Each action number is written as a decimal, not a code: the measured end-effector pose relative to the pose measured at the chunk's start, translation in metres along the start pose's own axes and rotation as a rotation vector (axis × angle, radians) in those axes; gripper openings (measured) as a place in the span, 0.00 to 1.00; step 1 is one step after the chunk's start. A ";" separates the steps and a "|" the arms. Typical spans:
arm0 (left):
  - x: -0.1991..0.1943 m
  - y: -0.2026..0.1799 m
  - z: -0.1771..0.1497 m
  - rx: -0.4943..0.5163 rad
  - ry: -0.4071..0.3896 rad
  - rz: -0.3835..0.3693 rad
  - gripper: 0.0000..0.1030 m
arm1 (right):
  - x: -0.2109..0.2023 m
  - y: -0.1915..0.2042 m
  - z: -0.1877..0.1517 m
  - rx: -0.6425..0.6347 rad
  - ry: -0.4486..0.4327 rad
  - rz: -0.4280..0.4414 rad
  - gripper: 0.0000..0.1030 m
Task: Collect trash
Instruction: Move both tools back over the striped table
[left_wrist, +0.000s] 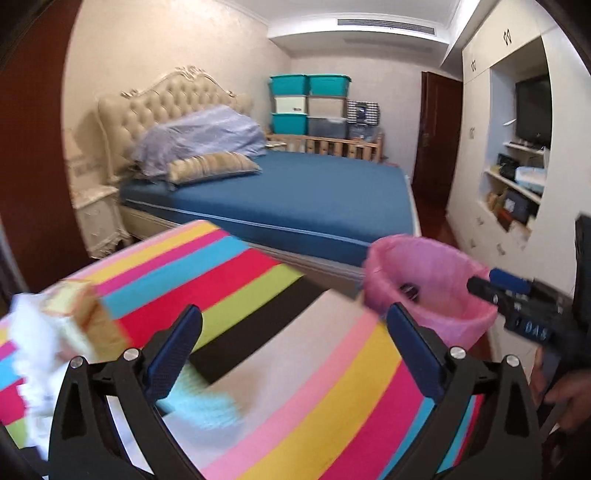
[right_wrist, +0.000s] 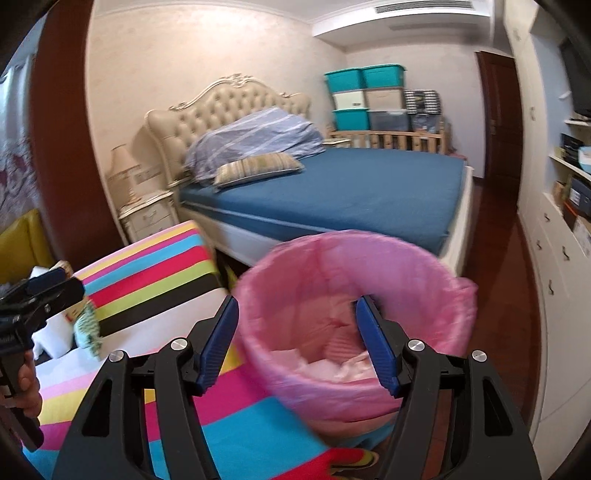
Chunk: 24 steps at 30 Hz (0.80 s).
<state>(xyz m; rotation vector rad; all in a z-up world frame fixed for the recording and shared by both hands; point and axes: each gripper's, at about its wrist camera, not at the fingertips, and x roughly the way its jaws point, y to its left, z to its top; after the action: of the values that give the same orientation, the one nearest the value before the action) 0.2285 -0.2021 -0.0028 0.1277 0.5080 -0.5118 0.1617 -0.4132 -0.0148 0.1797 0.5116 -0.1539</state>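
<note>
Collection is judged partly done: crumpled paper is seen inside the pink-lined bin (right_wrist: 354, 295) beside the striped tabletop (left_wrist: 314, 369), while a light-blue scrap (left_wrist: 207, 398), white tissue (left_wrist: 26, 332) and a small carton (left_wrist: 85, 317) are left there. Both left tool (left_wrist: 291, 354) and right tool (right_wrist: 295, 343) are held wide open, empty.

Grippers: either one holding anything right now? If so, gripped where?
Nothing held. Left gripper is open over the striped cloth; right gripper is open at the pink-lined bin.

Right claw (right_wrist: 297, 332) over the bin
Jaws spread wide above the pink-lined bin (right_wrist: 354, 310), beside the striped bench (right_wrist: 147, 273).
</note>
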 end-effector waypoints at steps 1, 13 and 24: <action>-0.008 0.007 -0.006 0.007 0.002 0.016 0.94 | 0.001 0.009 -0.002 -0.005 0.009 0.019 0.67; -0.091 0.122 -0.079 -0.078 0.051 0.302 0.95 | 0.014 0.110 -0.017 -0.122 0.097 0.157 0.68; -0.150 0.223 -0.136 -0.233 0.123 0.425 0.95 | 0.023 0.207 -0.045 -0.289 0.173 0.277 0.68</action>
<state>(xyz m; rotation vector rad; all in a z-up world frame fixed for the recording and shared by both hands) 0.1684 0.0896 -0.0481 0.0415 0.6375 -0.0273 0.1994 -0.2050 -0.0374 -0.0199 0.6686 0.2074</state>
